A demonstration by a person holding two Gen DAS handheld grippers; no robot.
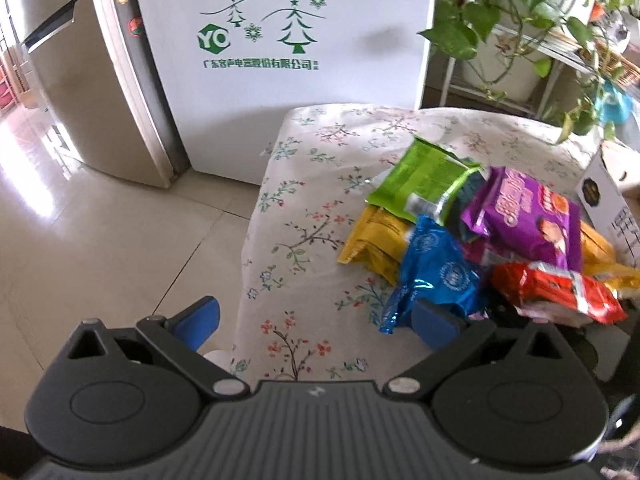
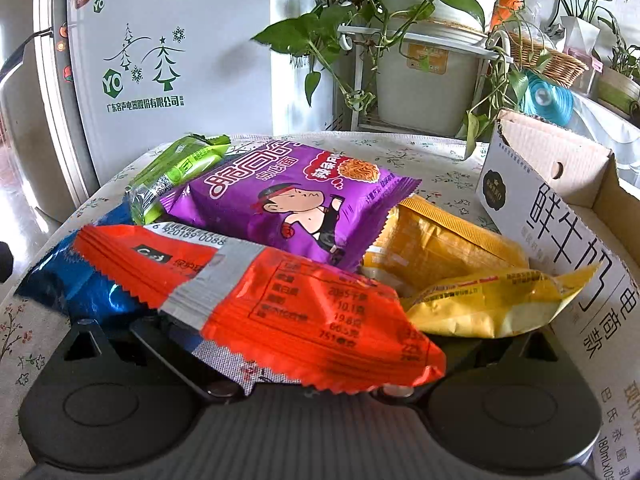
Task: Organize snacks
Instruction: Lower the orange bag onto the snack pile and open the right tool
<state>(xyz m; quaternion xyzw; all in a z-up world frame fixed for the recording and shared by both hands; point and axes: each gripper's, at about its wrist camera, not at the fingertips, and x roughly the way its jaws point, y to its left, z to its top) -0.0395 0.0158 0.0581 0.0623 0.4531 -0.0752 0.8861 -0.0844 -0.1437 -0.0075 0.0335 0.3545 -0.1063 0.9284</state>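
- Left gripper (image 1: 316, 322) spread wide over the worktop (image 1: 304, 200), beside the blue packet (image 1: 436, 268)
- Right gripper (image 2: 304, 336): fingers hidden beneath the orange packet (image 2: 280, 300), so its state is unclear

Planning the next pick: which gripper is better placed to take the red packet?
Right, probably. The red packet lies directly over the right gripper, hiding its fingers. The left gripper is open beside the blue packet, off to the pile's side.

My inventory: glossy crinkled foil blue packet (image 1: 436, 276); shiny plastic-film orange packet (image 2: 280, 304); matt printed cotton-like tablecloth (image 1: 320, 208); matt corrugated cardboard box (image 2: 560, 200); glossy tiled floor (image 1: 100, 240).
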